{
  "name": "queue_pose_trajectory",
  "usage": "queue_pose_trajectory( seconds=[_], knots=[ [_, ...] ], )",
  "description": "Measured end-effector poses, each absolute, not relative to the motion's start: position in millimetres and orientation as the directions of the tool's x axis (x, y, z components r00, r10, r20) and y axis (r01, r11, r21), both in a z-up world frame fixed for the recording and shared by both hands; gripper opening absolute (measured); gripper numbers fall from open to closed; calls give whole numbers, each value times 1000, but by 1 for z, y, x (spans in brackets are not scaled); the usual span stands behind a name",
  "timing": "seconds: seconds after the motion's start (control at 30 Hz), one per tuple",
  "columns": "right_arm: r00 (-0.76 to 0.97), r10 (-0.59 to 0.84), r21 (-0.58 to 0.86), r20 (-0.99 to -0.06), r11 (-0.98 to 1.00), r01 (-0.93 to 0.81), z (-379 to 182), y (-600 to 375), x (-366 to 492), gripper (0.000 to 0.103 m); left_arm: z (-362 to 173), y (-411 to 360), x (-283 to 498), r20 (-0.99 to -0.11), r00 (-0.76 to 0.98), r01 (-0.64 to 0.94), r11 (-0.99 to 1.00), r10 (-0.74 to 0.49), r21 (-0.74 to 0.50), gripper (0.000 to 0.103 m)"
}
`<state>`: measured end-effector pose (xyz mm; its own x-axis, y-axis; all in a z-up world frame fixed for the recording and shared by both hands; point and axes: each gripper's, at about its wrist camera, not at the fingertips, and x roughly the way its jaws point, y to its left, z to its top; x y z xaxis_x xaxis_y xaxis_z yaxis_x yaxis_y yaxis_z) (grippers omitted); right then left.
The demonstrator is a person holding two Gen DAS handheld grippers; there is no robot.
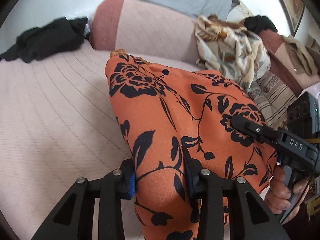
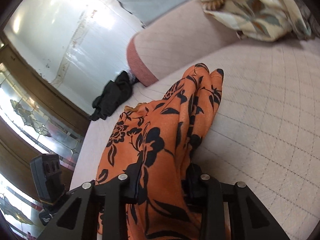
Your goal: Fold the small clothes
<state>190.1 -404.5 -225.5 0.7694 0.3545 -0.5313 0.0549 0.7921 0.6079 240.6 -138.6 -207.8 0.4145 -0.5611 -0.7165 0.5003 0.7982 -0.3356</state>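
Note:
An orange garment with a black flower print [image 1: 176, 120] hangs between both grippers above the pale pink quilted sofa seat [image 1: 50, 110]. My left gripper [image 1: 160, 178] is shut on a bunched fold of it near the bottom of the left wrist view. My right gripper [image 2: 163, 182] is shut on another part of the same garment [image 2: 160, 140], whose far end drapes toward the seat [image 2: 260, 120]. The right gripper's fingers [image 1: 246, 127] also show in the left wrist view, pinching the cloth at the right, with the hand holding its handle below.
A black garment [image 1: 46, 40] lies at the seat's far left, also in the right wrist view [image 2: 114, 98]. A cream floral blanket [image 1: 232, 60] is heaped at the back right. The pink back cushion [image 1: 152, 28] stands behind. A wall and glass door [image 2: 40, 100] are at left.

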Motion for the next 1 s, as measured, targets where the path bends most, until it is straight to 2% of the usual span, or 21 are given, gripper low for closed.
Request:
queue_pose_trajectory(
  seconds=[0.2,0.43,0.6,0.67,0.73,0.77,0.83,1.0],
  knots=[
    [787,399,640,-471,769,-7,-206,-377,167,35,-188,-110,208,-725,455,483,827,-517,-287,39],
    [778,440,695,-448,719,-6,-218,-345,126,35,-183,-81,165,-741,490,465,857,-459,-224,39],
    [753,441,701,-488,712,38,-245,-322,112,35,-214,-65,145,-810,476,402,904,-343,-146,41],
    [719,434,686,-543,722,82,-264,-312,112,35,-235,-58,144,-856,430,347,928,-287,-137,57],
    [697,378,632,-610,763,139,-277,-308,108,39,-233,-48,139,-839,451,334,929,-306,-159,63],
    [696,383,642,-607,752,147,-278,-308,105,43,-227,-41,136,-832,465,325,932,-304,-159,63],
    [697,367,655,-616,730,194,-271,-316,93,55,-212,-25,125,-792,540,297,945,-284,-136,65],
    [805,261,570,-533,814,114,-225,-318,36,55,-199,-8,96,-744,645,224,974,-178,-38,66]
  ],
)
